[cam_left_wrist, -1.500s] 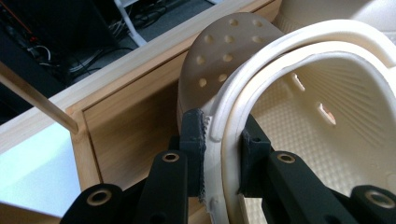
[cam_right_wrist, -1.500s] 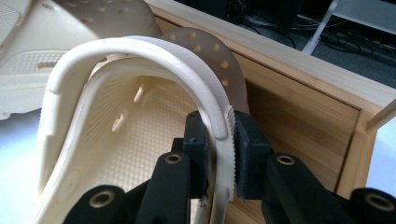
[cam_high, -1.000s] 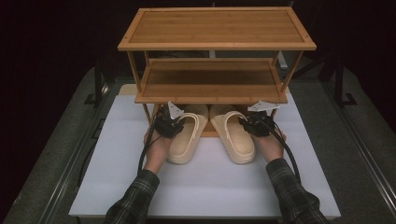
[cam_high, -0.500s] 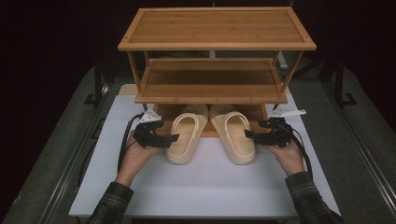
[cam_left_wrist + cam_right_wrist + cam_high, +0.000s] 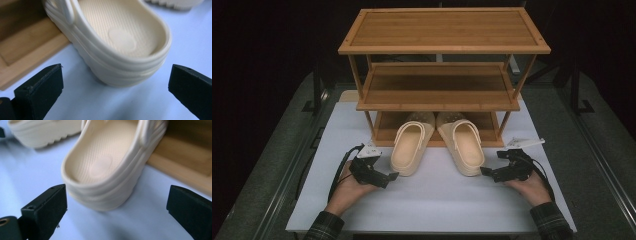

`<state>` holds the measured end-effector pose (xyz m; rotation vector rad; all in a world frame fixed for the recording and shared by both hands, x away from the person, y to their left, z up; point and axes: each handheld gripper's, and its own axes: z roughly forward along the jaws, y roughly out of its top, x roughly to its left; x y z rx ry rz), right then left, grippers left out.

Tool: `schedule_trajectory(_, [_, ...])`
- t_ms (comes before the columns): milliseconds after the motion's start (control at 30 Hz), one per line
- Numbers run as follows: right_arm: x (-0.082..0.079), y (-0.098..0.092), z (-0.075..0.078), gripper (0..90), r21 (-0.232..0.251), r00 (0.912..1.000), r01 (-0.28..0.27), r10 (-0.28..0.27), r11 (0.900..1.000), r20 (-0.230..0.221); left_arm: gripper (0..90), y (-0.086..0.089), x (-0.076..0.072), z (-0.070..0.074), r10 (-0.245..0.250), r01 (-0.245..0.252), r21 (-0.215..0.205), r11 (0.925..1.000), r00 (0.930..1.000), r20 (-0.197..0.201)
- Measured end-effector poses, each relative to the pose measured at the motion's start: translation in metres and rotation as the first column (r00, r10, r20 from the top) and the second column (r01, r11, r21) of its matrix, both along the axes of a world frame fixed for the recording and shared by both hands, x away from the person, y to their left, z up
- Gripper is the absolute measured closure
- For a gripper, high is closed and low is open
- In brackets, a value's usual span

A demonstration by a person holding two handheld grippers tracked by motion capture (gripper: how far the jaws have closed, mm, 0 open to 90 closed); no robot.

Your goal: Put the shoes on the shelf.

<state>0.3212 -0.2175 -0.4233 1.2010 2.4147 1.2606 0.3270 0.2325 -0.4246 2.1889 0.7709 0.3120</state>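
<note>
Two open tools point(image 5: 393, 176) point(image 5: 484, 172) beside cream clogs point(image 5: 412, 142)

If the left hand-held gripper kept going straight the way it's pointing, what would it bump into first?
Probably the heel of the left cream clog. The left hand-held gripper has its jaws open with that heel straight ahead, though how far ahead is hard to judge.

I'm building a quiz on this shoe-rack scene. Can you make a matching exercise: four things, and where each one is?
Things:
1. left clog
2. right clog
3. left hand-held gripper
4. wooden rack

Places:
A. back of the white mat
B. toe under the rack, beside the right hand
C. open, near the left clog's heel
D. toe under the rack, beside the left hand

Pairs: 1-D, 2-B, 3-C, 4-A
</note>
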Motion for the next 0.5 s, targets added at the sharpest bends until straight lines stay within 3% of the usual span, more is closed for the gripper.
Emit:
schedule_trajectory(167, [0.004,0.011,-0.009,2.3,-0.003,0.9977,-0.067,0.067,0.998,-0.007,0.0,-0.008,0.006,-0.011,-0.046,0.046,0.018,0.9988,0.9989,-0.006])
schedule_trajectory(300, [0.005,0.015,-0.012,2.4,-0.010,0.9964,-0.083,0.083,0.996,-0.017,0.0,-0.013,0.007,-0.014,-0.046,0.046,0.018,0.9988,0.9989,-0.009])
schedule_trajectory(500, [0.012,0.025,-0.018,2.5,-0.028,0.9946,-0.103,0.102,0.994,-0.018,0.0,-0.025,0.010,-0.017,-0.047,0.047,0.056,0.9973,0.9989,0.007])
